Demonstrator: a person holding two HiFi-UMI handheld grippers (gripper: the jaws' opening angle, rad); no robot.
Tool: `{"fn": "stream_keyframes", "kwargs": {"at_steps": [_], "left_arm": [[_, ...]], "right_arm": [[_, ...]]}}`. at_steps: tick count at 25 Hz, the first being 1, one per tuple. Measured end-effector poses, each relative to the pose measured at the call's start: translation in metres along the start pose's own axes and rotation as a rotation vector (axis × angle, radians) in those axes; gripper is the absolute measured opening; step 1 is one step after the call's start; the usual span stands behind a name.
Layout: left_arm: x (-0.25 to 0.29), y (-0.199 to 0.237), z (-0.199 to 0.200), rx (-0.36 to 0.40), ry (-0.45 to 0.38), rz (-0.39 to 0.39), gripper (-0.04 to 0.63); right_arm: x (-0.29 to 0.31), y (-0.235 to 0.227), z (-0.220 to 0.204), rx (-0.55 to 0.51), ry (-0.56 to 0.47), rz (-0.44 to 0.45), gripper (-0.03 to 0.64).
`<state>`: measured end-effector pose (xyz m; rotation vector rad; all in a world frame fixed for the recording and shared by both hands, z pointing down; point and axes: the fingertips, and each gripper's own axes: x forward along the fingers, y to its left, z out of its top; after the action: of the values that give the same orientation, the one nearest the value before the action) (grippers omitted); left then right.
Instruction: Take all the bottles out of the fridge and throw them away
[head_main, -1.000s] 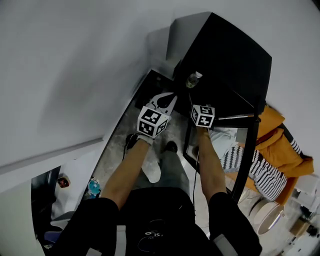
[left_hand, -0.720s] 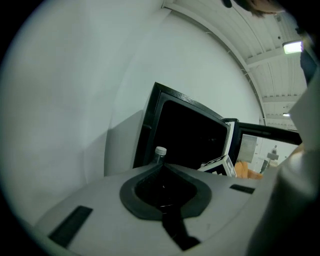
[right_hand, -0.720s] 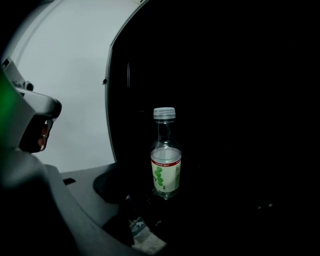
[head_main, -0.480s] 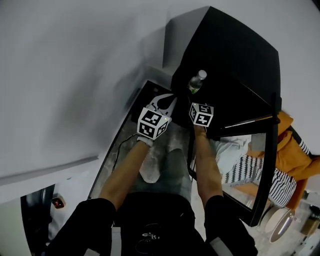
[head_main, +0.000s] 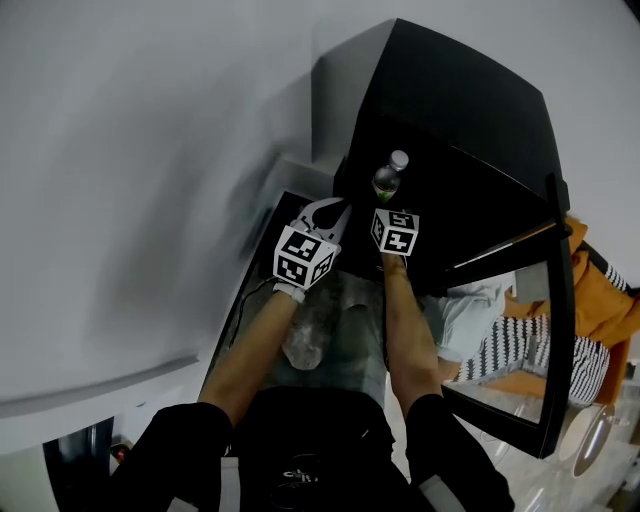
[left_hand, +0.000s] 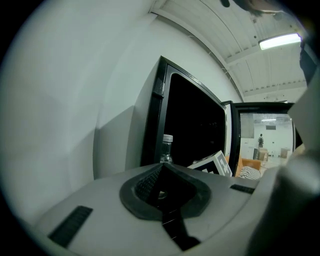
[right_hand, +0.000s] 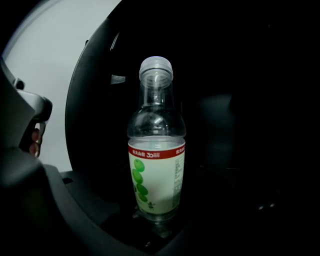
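Bottle (right_hand: 156, 165) at fridge (head_main: 460, 100) edge | right gripper (head_main: 386, 200) just opening around it | left gripper (left_hand: 161, 186) closed

bottle (right_hand: 156, 165) upright in black fridge (head_main: 470, 100)

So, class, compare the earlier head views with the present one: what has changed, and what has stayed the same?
The right gripper has drawn closer to the bottle, and its jaws have just been opening; the bottle stands at their mouth, not gripped. Unchanged: the bottle stands upright in the fridge, the fridge door is open, and the left gripper stays shut and empty beside the right.
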<state>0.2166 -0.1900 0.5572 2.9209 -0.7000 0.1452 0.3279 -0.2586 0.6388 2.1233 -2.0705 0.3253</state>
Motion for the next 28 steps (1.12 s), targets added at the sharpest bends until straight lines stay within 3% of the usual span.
{"fn": "stream_keyframes", "kwargs": {"at_steps": [6,13,20,28], "left_arm": [[0.005,-0.005,-0.006,0.02,0.011,-0.037,0.002],[-0.012,-0.013,0.025,0.012,0.035,-0.051,0.002],[-0.05,-0.052,0.105,0.0,0.076,-0.126,0.002],[-0.097,-0.08,0.199,-0.014,0.091,-0.212,0.002]], "right_arm": [[-0.003,-0.001,-0.002,-0.014,-0.016,-0.009,0.313],[-0.053,0.006,0.01,0.03,-0.002,-0.032,0.311],[-0.15,0.041,0.056,0.069,0.067,-0.071,0.311],[-0.251,0.065,0.147,0.104,0.071,-0.169,0.312]]}}
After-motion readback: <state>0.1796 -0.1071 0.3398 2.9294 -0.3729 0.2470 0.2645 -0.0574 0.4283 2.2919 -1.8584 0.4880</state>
